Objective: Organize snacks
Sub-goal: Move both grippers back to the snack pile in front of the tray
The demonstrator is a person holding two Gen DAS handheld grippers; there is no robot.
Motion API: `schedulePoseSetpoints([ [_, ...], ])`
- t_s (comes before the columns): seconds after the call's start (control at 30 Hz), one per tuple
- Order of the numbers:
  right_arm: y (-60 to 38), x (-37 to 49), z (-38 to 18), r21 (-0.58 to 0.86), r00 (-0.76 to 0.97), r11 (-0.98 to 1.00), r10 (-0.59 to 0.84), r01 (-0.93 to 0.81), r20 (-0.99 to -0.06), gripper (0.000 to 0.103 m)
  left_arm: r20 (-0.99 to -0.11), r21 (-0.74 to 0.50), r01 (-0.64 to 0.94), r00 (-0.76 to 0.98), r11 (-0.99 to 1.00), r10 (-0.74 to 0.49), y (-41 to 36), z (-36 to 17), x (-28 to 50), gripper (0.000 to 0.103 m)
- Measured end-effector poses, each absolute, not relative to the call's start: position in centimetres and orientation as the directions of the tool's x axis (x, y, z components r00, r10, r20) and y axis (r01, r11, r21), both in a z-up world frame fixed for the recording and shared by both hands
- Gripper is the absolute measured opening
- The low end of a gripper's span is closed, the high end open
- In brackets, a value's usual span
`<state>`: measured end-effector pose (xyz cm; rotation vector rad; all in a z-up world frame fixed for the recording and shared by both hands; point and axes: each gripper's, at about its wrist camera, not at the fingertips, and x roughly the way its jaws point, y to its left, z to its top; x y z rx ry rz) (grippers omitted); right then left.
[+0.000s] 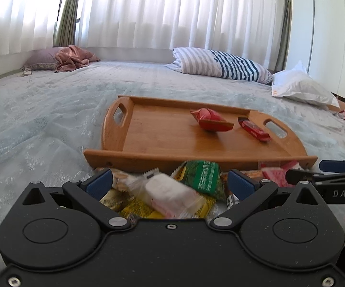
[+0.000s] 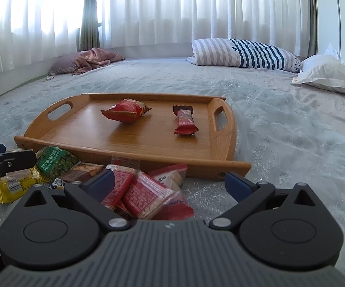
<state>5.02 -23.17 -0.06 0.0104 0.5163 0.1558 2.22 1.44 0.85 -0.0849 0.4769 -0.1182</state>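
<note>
A wooden tray (image 1: 163,141) (image 2: 148,143) lies on the bed and holds a puffy red snack bag (image 1: 210,119) (image 2: 125,110) and a red bar (image 1: 253,129) (image 2: 185,122). A pile of snacks lies on the bed in front of the tray. My left gripper (image 1: 170,181) is open over a white wrapped snack (image 1: 170,193), a green pack (image 1: 203,177) (image 2: 55,162) and yellow packs (image 1: 139,208). My right gripper (image 2: 170,181) is open over clear packs of red-printed crackers (image 2: 143,193). It also shows at the right of the left wrist view (image 1: 325,172).
The bed has a pale blue cover (image 2: 292,138). A striped pillow (image 2: 244,52), a white pillow (image 2: 330,74) and a pink cloth on a mauve pillow (image 2: 91,59) lie at the far side under white curtains. A wall is at right.
</note>
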Motion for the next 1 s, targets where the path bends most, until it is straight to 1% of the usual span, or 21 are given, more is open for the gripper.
schedulePoseSetpoints([
  [0.07, -23.2, 4.8, -0.1, 0.055, 0.86, 0.987, 0.158, -0.151, -0.485, 0.1, -0.462, -0.123, 0.088, 0.877, 0.988, -0.136, 1.7, 0.6, 2.0, 0.095],
  [0.1, -23.3, 4.7, -0.1, 0.053, 0.861, 0.987, 0.157, -0.151, -0.484, 0.096, -0.466, -0.129, 0.083, 0.874, 0.988, -0.135, 1.8, 0.6, 1.9, 0.085],
  [0.13, -23.2, 4.7, -0.1, 0.048, 0.861, 0.988, 0.153, -0.148, -0.485, 0.094, -0.468, -0.13, 0.077, 0.874, 0.989, -0.13, 1.8, 0.5, 1.8, 0.075],
  [0.17, -23.2, 4.6, -0.1, 0.045, 0.862, 0.988, 0.15, -0.147, -0.485, 0.092, -0.469, -0.125, 0.069, 0.875, 0.99, -0.12, 1.9, 0.6, 1.7, 0.072],
  [0.23, -23.1, 4.5, -0.2, 0.048, 0.862, 0.987, 0.155, -0.15, -0.483, 0.084, -0.468, -0.116, 0.056, 0.878, 0.992, -0.105, 2.1, 0.7, 1.5, 0.061],
  [0.33, -23.0, 4.3, -0.2, 0.064, 0.861, 0.985, 0.171, -0.16, -0.479, 0.077, -0.467, -0.127, 0.052, 0.878, 0.991, -0.106, 2.4, 0.9, 1.3, 0.057],
  [0.43, -22.6, 4.1, -0.2, 0.05, 0.865, 0.985, 0.169, -0.165, -0.473, 0.073, -0.463, -0.14, 0.046, 0.88, 0.989, -0.106, 2.5, 1.1, 1.1, 0.055],
  [0.5, -22.2, 3.9, -0.1, 0.028, 0.869, 0.985, 0.163, -0.17, -0.467, 0.07, -0.456, -0.146, 0.047, 0.883, 0.988, -0.11, 2.4, 1.4, 0.8, 0.051],
  [0.57, -21.8, 3.6, 0.0, -0.002, 0.875, 0.984, 0.155, -0.176, -0.459, 0.071, -0.444, -0.151, 0.051, 0.889, 0.987, -0.114, 2.3, 1.8, 0.5, 0.05],
  [0.63, -21.3, 3.4, 0.0, -0.056, 0.888, 0.984, 0.125, -0.167, -0.442, 0.075, -0.437, -0.151, 0.056, 0.892, 0.987, -0.118, 2.1, 2.0, 0.2, 0.05],
  [0.73, -20.8, 3.4, 0.0, -0.126, 0.902, 0.98, 0.086, -0.153, -0.424, 0.075, -0.438, -0.142, 0.052, 0.892, 0.988, -0.11, 1.9, 2.2, 0.1, 0.047],
  [0.77, -20.8, 3.4, 0.1, -0.132, 0.902, 0.979, 0.086, -0.156, -0.423, 0.075, -0.442, -0.136, 0.054, 0.89, 0.989, -0.11, 1.9, 2.2, 0.1, 0.046],
  [0.83, -20.7, 3.3, 0.0, -0.142, 0.9, 0.977, 0.087, -0.162, -0.427, 0.075, -0.449, -0.124, 0.052, 0.888, 0.991, -0.103, 1.7, 2.1, 0.0, 0.041],
  [1.0, -20.0, 3.1, -0.5, -0.186, 0.896, 0.968, 0.071, -0.168, -0.438, 0.073, -0.473, -0.102, 0.065, 0.875, 0.993, -0.106, 1.3, 1.6, -0.1, 0.042],
])
